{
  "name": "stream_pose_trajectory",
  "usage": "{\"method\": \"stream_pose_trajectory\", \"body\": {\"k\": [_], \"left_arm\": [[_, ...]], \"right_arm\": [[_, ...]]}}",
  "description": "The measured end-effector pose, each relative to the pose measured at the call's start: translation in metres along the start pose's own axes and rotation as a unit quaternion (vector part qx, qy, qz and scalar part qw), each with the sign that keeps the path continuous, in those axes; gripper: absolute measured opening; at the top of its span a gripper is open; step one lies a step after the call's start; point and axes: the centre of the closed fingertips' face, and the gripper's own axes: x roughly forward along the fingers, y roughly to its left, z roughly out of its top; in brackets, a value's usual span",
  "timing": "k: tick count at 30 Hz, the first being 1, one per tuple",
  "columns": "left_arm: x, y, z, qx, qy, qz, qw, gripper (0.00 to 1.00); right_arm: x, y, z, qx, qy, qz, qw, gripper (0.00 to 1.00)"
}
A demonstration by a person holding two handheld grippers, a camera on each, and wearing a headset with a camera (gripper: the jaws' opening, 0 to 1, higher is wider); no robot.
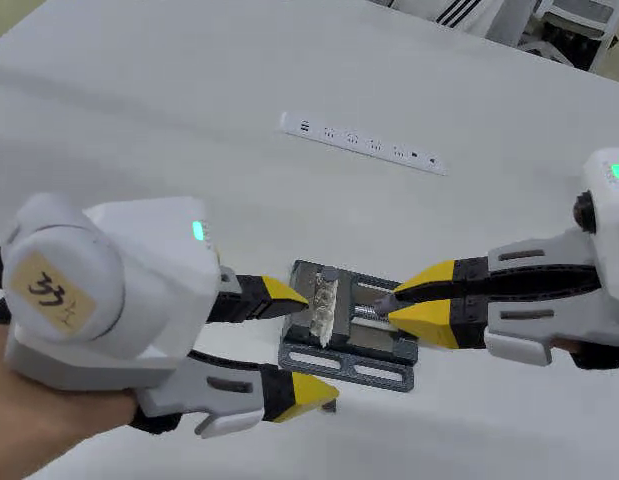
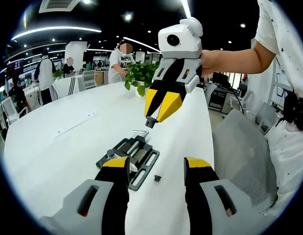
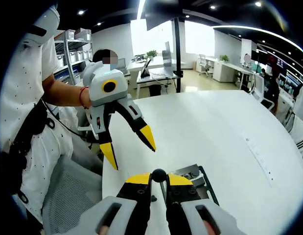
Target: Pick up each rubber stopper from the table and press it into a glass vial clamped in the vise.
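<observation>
A small dark vise (image 1: pixel 354 372) sits on the white table with pale glass vials (image 1: pixel 324 305) clamped in it. My right gripper (image 1: pixel 391 303) comes in from the right, shut on a small black rubber stopper (image 3: pixel 158 175), its tip just above the vise (image 3: pixel 196 172). Left of the vise, my left gripper (image 1: pixel 320 344) stands open with nothing between its jaws. In the left gripper view, my open left gripper (image 2: pixel 157 164) faces the vise (image 2: pixel 128 154), and another black stopper (image 2: pixel 157 177) lies on the table beside it. The right gripper (image 2: pixel 150 121) hangs over the vise there.
A white power strip (image 1: pixel 361 142) lies farther back on the table. A chair (image 2: pixel 249 147) stands off the table's edge beside the person. Other people and desks are far behind in the room.
</observation>
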Motion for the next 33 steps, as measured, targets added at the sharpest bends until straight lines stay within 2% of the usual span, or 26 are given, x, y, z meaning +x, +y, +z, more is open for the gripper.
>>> {"method": "stream_pose_trajectory", "body": {"k": [6, 13, 16, 22, 26, 30, 33], "left_arm": [[-0.009, 0.018, -0.009, -0.017, -0.009, 0.024, 0.9995, 0.58], [-0.008, 0.026, -0.016, -0.016, -0.022, 0.019, 0.9995, 0.72], [-0.006, 0.028, -0.016, -0.005, -0.032, 0.014, 0.9994, 0.79], [0.000, 0.029, -0.017, -0.009, -0.049, -0.001, 0.9988, 0.91], [0.003, 0.028, -0.018, -0.011, -0.056, -0.008, 0.9983, 0.95], [0.004, 0.027, -0.019, -0.018, -0.068, -0.013, 0.9974, 0.99], [0.005, 0.027, -0.022, -0.021, -0.068, -0.016, 0.9973, 0.99]], "right_arm": [[0.018, -0.025, -0.003, 0.000, 0.041, -0.009, 0.9991, 0.05], [0.041, -0.045, -0.014, -0.009, 0.104, -0.014, 0.9945, 0.05], [0.051, -0.050, -0.018, -0.012, 0.125, -0.013, 0.9920, 0.05], [0.068, -0.054, -0.030, -0.022, 0.162, -0.008, 0.9865, 0.05], [0.076, -0.057, -0.041, -0.021, 0.189, -0.007, 0.9818, 0.05], [0.081, -0.058, -0.047, -0.017, 0.201, -0.005, 0.9795, 0.05], [0.085, -0.059, -0.052, -0.019, 0.213, -0.006, 0.9769, 0.05]]}}
